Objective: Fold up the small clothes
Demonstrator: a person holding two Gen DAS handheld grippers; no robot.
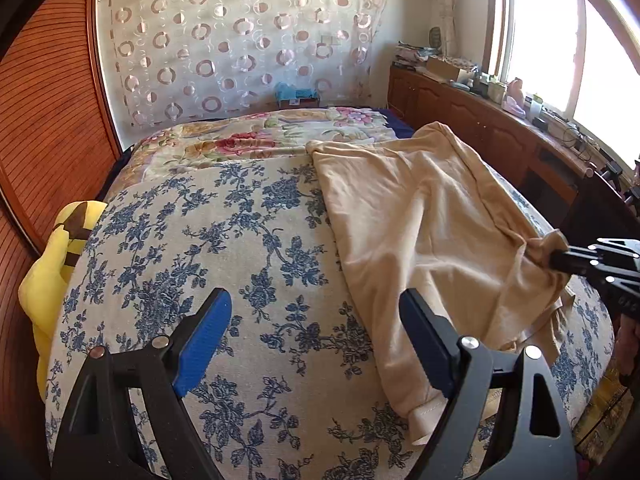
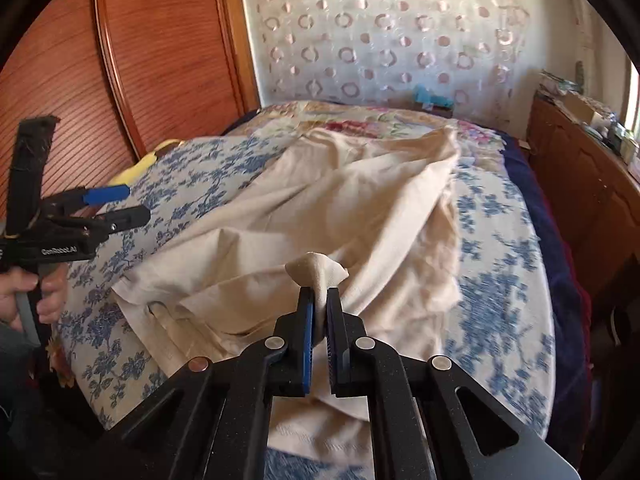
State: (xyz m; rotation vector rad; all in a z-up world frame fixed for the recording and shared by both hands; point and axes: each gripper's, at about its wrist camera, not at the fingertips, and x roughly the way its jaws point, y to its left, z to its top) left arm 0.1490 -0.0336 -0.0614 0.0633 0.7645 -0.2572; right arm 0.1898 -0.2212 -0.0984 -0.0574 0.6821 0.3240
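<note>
A cream-beige garment [image 1: 420, 216] lies rumpled on the right half of a bed with a blue floral cover [image 1: 224, 240]. It also shows in the right wrist view [image 2: 320, 200]. My left gripper [image 1: 316, 320] is open and empty, low over the cover just left of the garment's near edge; it shows from the side in the right wrist view [image 2: 128, 202]. My right gripper [image 2: 319, 300] is shut on a bunched corner of the garment and lifts it a little; it shows at the right edge of the left wrist view [image 1: 556, 260].
A yellow plush toy [image 1: 52, 268] lies at the bed's left edge against a wooden wardrobe [image 1: 44, 112]. A pink floral blanket [image 1: 248, 140] covers the far end. A wooden cabinet [image 1: 480, 120] with clutter runs along the right under the window.
</note>
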